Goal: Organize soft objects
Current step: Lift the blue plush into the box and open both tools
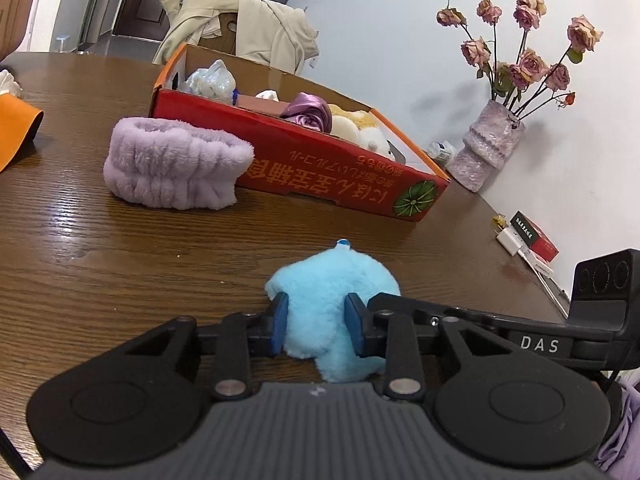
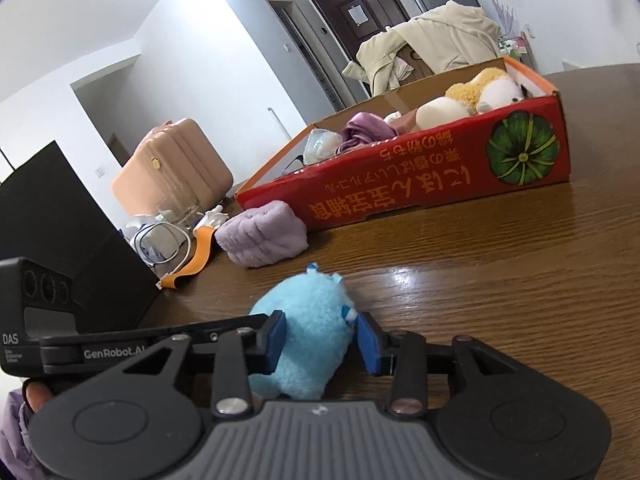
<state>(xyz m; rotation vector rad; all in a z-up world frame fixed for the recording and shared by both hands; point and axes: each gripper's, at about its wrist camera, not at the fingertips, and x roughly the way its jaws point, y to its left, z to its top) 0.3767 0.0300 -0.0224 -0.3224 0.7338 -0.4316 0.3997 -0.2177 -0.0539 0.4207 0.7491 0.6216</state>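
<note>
A fluffy light-blue plush toy [image 1: 332, 300] lies on the brown wooden table [image 1: 120, 264]. My left gripper [image 1: 318, 326] is closed on it, blue pads pressing its sides. In the right wrist view the same toy [image 2: 308, 332] sits between the right gripper's [image 2: 320, 338] blue pads, which touch or nearly touch it. A red cardboard box [image 1: 320, 168] holds several soft things: a purple satin piece [image 1: 310, 114], a cream and yellow plush [image 1: 360, 128], a white crinkly bag [image 1: 208, 78]. A lilac fuzzy headband [image 1: 172, 164] lies against the box's left end.
A vase of dried roses [image 1: 486, 140] stands by the wall, with small red and white boxes [image 1: 528, 240] near the table edge. An orange item [image 1: 16, 128] lies at left. A beige jacket [image 1: 240, 24] hangs behind the box. A black box [image 2: 60, 220] and cables [image 2: 168, 240] sit at left.
</note>
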